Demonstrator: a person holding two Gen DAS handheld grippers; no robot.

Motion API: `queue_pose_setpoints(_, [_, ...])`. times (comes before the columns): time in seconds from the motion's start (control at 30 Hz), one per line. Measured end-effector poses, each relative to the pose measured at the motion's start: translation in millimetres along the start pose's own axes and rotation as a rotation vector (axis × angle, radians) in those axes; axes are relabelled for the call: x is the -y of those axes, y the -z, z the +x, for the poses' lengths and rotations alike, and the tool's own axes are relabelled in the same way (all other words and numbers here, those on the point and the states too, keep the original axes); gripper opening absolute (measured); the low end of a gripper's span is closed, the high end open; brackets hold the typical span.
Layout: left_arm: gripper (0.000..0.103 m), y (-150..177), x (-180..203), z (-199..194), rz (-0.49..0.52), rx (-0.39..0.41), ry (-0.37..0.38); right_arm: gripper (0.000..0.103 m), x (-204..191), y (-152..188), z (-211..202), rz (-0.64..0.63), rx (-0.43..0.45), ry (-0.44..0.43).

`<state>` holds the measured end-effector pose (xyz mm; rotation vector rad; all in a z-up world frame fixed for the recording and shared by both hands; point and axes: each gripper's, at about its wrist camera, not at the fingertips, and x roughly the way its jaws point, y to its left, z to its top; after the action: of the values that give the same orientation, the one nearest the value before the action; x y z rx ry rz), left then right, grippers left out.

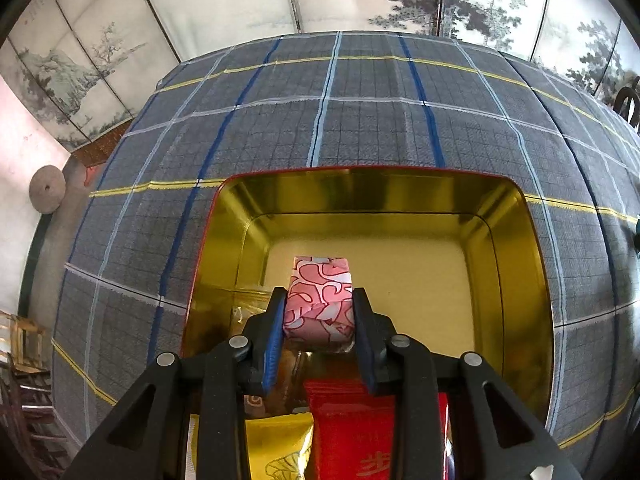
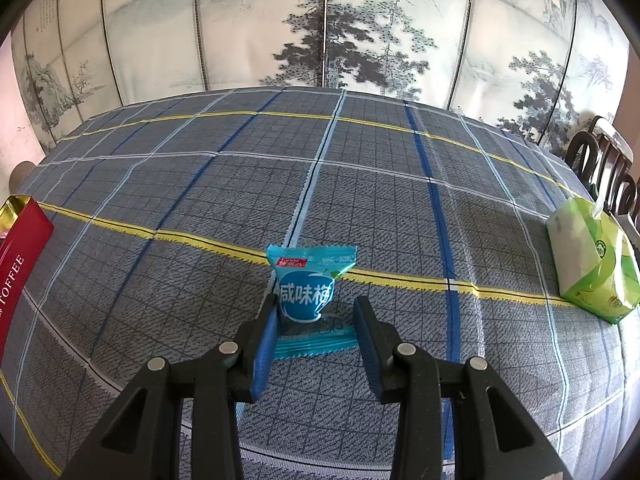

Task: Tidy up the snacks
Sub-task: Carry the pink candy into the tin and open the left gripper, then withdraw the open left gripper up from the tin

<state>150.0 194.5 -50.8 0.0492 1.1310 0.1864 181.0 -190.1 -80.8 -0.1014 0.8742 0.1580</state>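
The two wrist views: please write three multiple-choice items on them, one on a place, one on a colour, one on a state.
1. Where is the pink patterned wrapped candy?
A. on the checked tablecloth
B. over the open gold-lined tin
C. on the green tissue pack

2. What colour is the small snack packet on the cloth?
A. teal blue
B. orange
C. black

3. How is the left hand-held gripper?
A. wide open, holding nothing
B. shut on the pink candy
C. shut on a red packet

Answers: 1 B, the gold-lined tin surrounds it; 2 A, the teal blue snack packet lies by the right hand-held gripper; 3 B, both pads press its sides.
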Motion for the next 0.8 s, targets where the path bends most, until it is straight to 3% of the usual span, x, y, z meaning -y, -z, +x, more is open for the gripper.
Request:
queue_pose_setpoints(0.27, [0.034,0.8,-1.9,-1.2,0.011,0.006,-0.001,0.038,-1.1,0.0,0.0,-0.001,0.0,0.001])
queue_pose_setpoints(0.5, [0.05,2.8,2.6,-13.5,0.049,0.042,-0.044,0.038,-1.4,0.3,-0.1,-0.002,0.0,0.003])
queue_pose_setpoints(0.8, [0.062,8.9,5.4,-47.3,0.059,0.119,-0.092,0.037,1.3,-1.1,-0.7,-0.005,-0.009,0.013])
